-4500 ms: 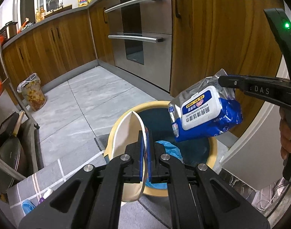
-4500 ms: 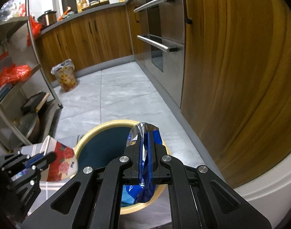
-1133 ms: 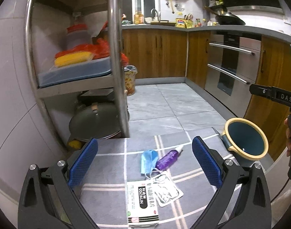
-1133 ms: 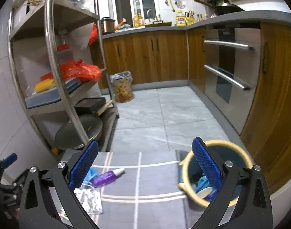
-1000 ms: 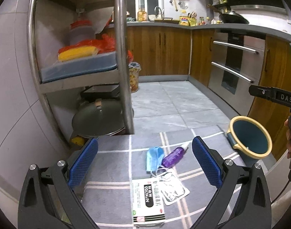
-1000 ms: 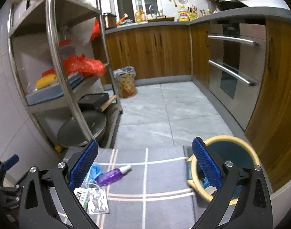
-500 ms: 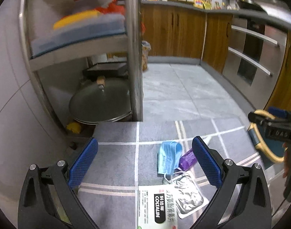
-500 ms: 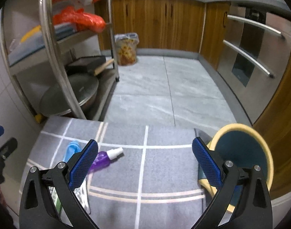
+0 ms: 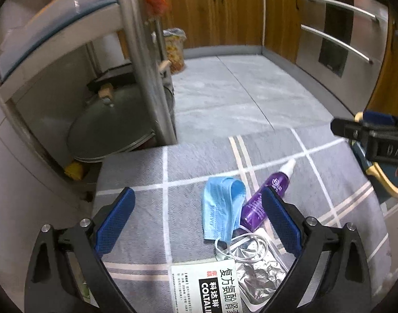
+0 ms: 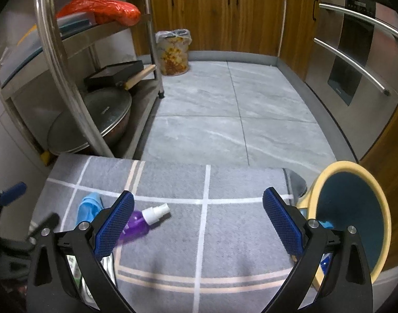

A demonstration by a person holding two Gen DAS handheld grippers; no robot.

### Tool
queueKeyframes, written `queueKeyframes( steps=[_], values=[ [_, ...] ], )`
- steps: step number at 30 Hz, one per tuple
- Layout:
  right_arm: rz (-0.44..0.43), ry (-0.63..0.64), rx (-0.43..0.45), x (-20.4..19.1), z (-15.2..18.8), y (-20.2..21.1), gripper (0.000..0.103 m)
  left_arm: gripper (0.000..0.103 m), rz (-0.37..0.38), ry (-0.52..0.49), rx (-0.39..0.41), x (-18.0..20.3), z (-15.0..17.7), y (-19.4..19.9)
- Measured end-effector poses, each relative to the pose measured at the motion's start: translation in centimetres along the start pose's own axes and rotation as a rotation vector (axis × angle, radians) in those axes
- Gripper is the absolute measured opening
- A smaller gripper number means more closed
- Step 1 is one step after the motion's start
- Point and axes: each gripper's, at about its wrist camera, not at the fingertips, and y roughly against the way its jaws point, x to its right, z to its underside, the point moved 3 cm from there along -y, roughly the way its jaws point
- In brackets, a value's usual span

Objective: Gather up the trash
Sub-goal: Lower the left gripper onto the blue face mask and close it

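Black hand-held gripper [image 9: 199,219], blue textured pads [image 9: 115,219] (silver screws).

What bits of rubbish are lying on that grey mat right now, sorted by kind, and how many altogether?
Blue face mask: 1
Purple spray bottle: 1
Silver foil pouch: 1
White medicine box: 1
Total: 4, all on the grey mat.

A grey rug [image 9: 193,161] with pale grid lines covers the tiled floor [image 10: 225,120]. On it lie a blue face mask [image 9: 221,208], a purple spray bottle [image 9: 264,198] touching it, a foil pouch [image 9: 256,263] (crumpled), and what looks like a medicine box [image 9: 209,287].
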Motion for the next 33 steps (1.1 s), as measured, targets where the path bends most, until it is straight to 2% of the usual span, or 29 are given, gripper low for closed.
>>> queueKeyframes(
  steps=[6, 8, 9, 13, 18, 20, 25, 30, 33],
  values=[
    [-0.027, -0.041, -0.037, 0.0, 0.0, -1.3, 0.098, 0.082, 0.027, 0.002, -0.045, 0.4, -0.3, -1.8],
    [-0.035, -0.078, -0.062, 0.2, 0.1, -1.9, 0.098, 0.068, 0.038, -0.009, -0.067, 0.7, -0.2, -2.5],
    [-0.04, -0.096, -0.074, 0.4, 0.2, -2.2, 0.097, 0.065, 0.047, -0.016, -0.087, 0.8, 0.0, -3.0],
    [-0.073, -0.156, -0.121, 0.2, 0.5, -3.5, 0.094, 0.04, 0.068, -0.035, -0.143, 1.0, 0.6, -4.3],
    [-0.104, -0.157, -0.189, -1.3, 1.4, -5.1, 0.074, 0.023, 0.086, -0.056, -0.162, 1.4, 0.9, -4.7],
    [-0.124, -0.169, -0.216, -1.9, 1.7, -5.6, 0.067, 0.008, 0.091, -0.066, -0.165, 1.4, 1.0, -4.8],
    [-0.175, -0.191, -0.27, -3.4, 2.3, -6.7, 0.058, 0.002, 0.047, -0.042, -0.141, 0.1, 0.7, -4.4],
    [-0.211, -0.187, -0.325, -5.7, 3.4, -7.9, 0.053, 0.001, 0.018, 0.005, -0.129, -1.7, 0.4, -4.2],
    [-0.211, -0.194, -0.348, -6.3, 3.9, -8.5, 0.052, 0.001, 0.026, 0.013, -0.13, -2.1, 0.4, -4.2]
  ],
)
